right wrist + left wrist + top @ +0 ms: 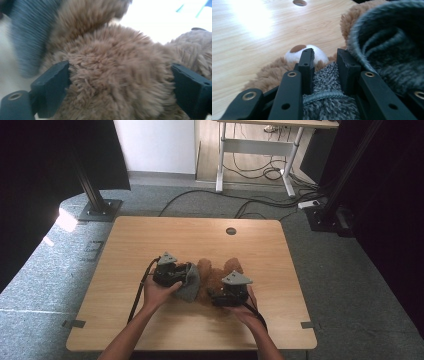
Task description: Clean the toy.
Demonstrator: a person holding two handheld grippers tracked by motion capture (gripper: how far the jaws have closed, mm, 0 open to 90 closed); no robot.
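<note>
where the high view looks down on the wooden table (150,240), its far half is bare apart from a round cable hole (231,231) near the far edge. beyond the table: grey floor, a black post on a base plate (100,210) at far left, loose cables (260,205) on the floor, and a white-legged desk (255,145) at the back. nothing stands between the grippers and the work.

left to right at the near middle of the table: left gripper (172,272), a grey knitted hat (190,282), a brown plush bear (220,272), right gripper (227,296).

hat: its opening faces the bear; in the left gripper view the hollow of the hat (392,50) gapes at right, with brown fur (359,12) at its rim. how far the bear is inside, cannot tell.

left gripper: in its own view the jaws stand close together, clamped on a fold of the hat's ribbed edge (324,80). just past the tips lies the bear's white muzzle with a brown nose (299,48).

bear: lies on the table between the two grippers, touching the hat.

right gripper: in its own view the jaws stand wide apart, each pad pressing the flank of a rounded mass of the bear's fur (120,75); it holds the bear. the hat shows blurred grey at upper left (30,32).
</note>
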